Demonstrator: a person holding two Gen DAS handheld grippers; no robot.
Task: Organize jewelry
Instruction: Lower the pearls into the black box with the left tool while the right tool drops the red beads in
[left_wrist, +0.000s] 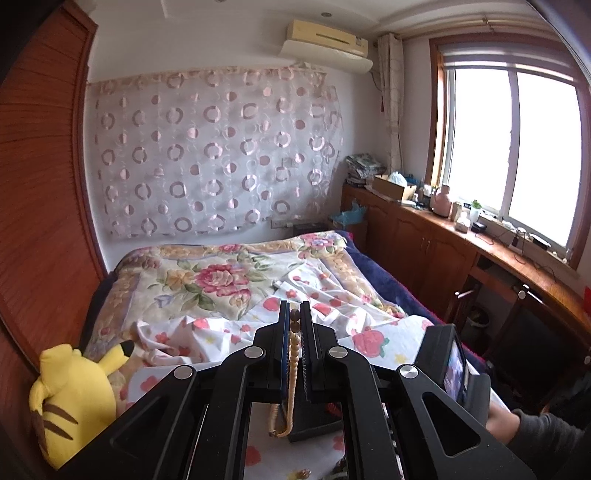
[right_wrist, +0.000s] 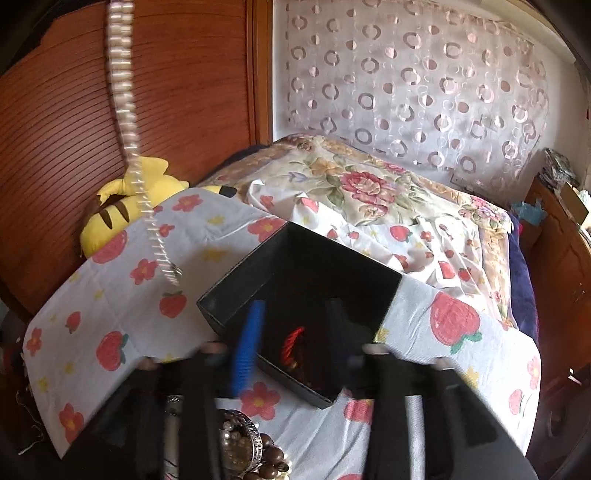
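Midway, by the look of it: left gripper (left_wrist: 294, 317) clamped on a cream bead strand (left_wrist: 291, 363) held aloft, right gripper (right_wrist: 291, 325) spread wide and empty above the black box (right_wrist: 236, 291) on the strawberry cloth (right_wrist: 118, 295), something red (right_wrist: 292, 341) already inside, dark beaded jewelry (right_wrist: 251, 448) left beside the box

Right gripper (right_wrist: 291, 332) smeared by motion blur, red item (right_wrist: 293, 345) inside black box (right_wrist: 236, 291) too dark to identify, bead strand (right_wrist: 122, 74) cut off at top edge, near bracelet pile (right_wrist: 247, 450) half hidden.
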